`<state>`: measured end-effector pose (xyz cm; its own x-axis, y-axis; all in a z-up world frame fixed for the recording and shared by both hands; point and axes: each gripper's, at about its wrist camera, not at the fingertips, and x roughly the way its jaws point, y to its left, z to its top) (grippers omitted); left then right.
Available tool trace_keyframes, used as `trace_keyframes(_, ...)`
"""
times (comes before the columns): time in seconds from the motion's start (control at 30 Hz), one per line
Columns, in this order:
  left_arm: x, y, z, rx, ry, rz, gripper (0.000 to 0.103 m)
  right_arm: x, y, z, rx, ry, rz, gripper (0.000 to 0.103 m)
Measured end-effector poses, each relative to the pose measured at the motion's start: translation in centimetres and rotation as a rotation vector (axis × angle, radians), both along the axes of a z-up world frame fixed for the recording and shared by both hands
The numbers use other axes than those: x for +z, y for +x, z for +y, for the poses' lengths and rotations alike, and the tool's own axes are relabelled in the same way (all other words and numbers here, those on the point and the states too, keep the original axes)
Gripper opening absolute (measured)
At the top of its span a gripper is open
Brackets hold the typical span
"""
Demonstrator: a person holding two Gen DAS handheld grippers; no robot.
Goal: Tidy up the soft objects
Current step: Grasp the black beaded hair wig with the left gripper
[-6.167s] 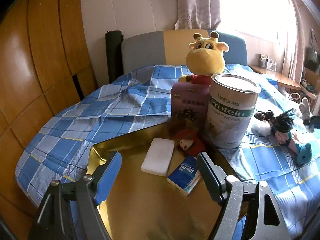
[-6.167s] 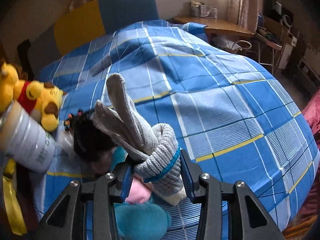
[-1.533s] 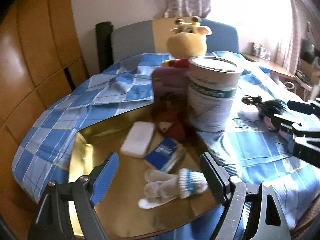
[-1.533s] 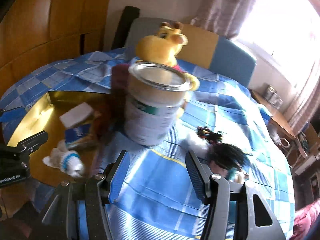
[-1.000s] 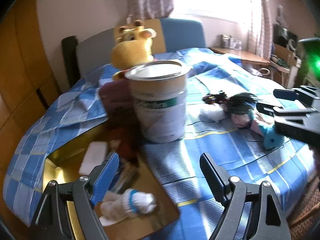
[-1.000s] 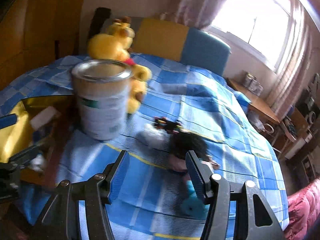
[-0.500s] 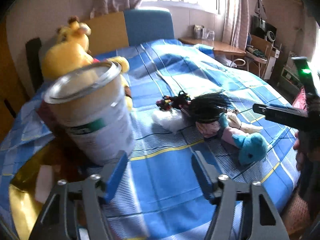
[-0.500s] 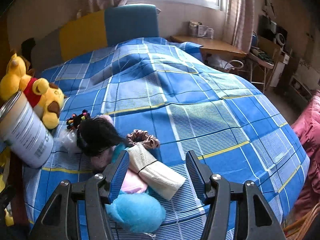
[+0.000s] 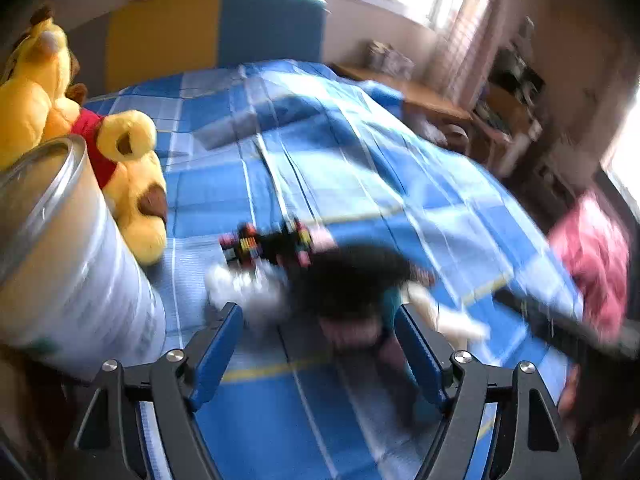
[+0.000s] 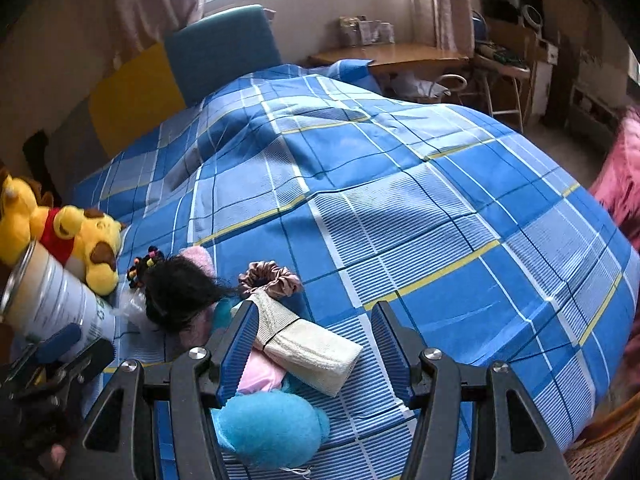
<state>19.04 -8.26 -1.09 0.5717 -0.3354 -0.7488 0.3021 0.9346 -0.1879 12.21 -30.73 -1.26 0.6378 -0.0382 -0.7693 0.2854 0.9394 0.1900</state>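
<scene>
A pile of soft things lies on the blue checked bed. In the right wrist view my right gripper [image 10: 314, 318] is open and empty just above a folded cream cloth [image 10: 308, 342]. Beside it lie a brown scrunchie [image 10: 270, 278], a black-haired doll [image 10: 180, 296], a pink piece [image 10: 260, 374] and a blue plush [image 10: 272, 430]. In the blurred left wrist view my left gripper [image 9: 320, 328] is open and empty, over the doll [image 9: 352, 280] and coloured hair ties [image 9: 264, 244].
A yellow plush bear [image 10: 76, 236] leans behind a protein tin [image 10: 48, 304]; both also show in the left wrist view, the bear [image 9: 120, 176] and the tin [image 9: 68, 264]. A pink garment [image 9: 592, 256] lies at the right. A wooden desk [image 10: 400, 56] stands beyond the bed.
Both grippers have swung right from the gold tray toward the doll pile. The right gripper has come down closer over the cream cloth. The grey sock lies on the tray, now out of view.
</scene>
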Motion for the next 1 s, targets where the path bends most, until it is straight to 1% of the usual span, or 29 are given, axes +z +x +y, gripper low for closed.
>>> trace_keyframes(0.03,0.5,1.1,-0.2,0.011,0.009,-0.022,0.077,0.0,0.1,0.0,0.003,0.008,0.000,0.059)
trace_keyframes(0.07,0.7,2.0,-0.5,0.018,0.018,-0.013,0.077,0.0,0.0,-0.1,0.004,0.010,0.001,0.059)
trace_keyframes(0.1,0.4,3.5,-0.7,0.025,0.010,0.051,0.077,-0.1,0.1,0.0,0.005,0.008,0.004,0.059)
trace_keyframes(0.13,0.1,4.5,-0.7,0.033,-0.026,0.108,0.077,-0.1,0.2,0.1,0.012,0.006,0.007,0.059)
trace_keyframes(0.17,-0.2,5.4,-0.7,0.046,-0.054,0.146,0.079,-0.1,0.2,0.3,0.019,0.005,0.008,0.059)
trace_keyframes(0.2,-0.6,6.1,-0.9,0.061,-0.058,0.177,0.079,-0.2,0.2,0.4,0.023,0.003,0.010,0.059)
trace_keyframes(0.23,-1.2,7.2,-1.4,0.069,-0.038,0.214,0.079,-0.2,0.3,0.4,0.026,0.002,0.011,0.059)
trace_keyframes(0.3,-2.0,8.3,-2.0,0.077,-0.034,0.254,0.080,-0.2,0.3,0.4,0.030,0.002,0.013,0.059)
trace_keyframes(0.37,-3.1,9.3,-2.7,0.087,-0.034,0.298,0.083,-0.4,0.3,0.3,0.028,0.009,0.020,0.059)
trace_keyframes(0.43,-4.2,10.1,-3.4,0.096,-0.017,0.319,0.081,-0.5,0.3,0.1,0.025,0.020,0.025,0.059)
trace_keyframes(0.47,-4.8,10.4,-3.5,0.104,-0.006,0.324,0.075,-0.5,0.4,0.1,0.024,0.022,0.027,0.059)
trace_keyframes(0.5,-5.4,10.5,-3.7,0.092,0.010,0.329,0.063,-0.6,0.4,0.1,0.023,0.022,0.028,0.059)
trace_keyframes(0.53,-5.8,10.5,-4.0,0.076,0.026,0.332,0.029,-0.6,0.4,0.0,0.022,0.022,0.029,0.059)
trace_keyframes(0.57,-6.2,10.2,-4.0,0.052,0.021,0.327,0.022,-0.6,0.4,0.0,0.022,0.023,0.030,0.059)
trace_keyframes(0.63,-5.8,9.2,-3.3,0.029,-0.008,0.272,0.015,-0.7,0.5,-0.1,0.019,0.027,0.032,0.059)
trace_keyframes(0.7,-5.0,7.9,-2.9,-0.012,-0.011,0.224,0.015,-0.6,0.4,-0.4,0.007,0.032,0.029,0.059)
trace_keyframes(0.83,-2.3,3.0,-2.1,-0.151,0.012,0.070,0.015,-0.6,0.3,-0.9,-0.015,0.049,0.020,0.059)
trace_keyframes(0.9,-1.4,0.3,-1.4,-0.195,0.027,0.039,0.015,-0.7,0.4,-1.1,-0.016,0.068,0.024,0.059)
trace_keyframes(1.0,-1.1,-2.9,-0.3,-0.240,0.036,0.034,0.015,-0.9,0.5,-1.4,-0.011,0.101,0.030,0.059)
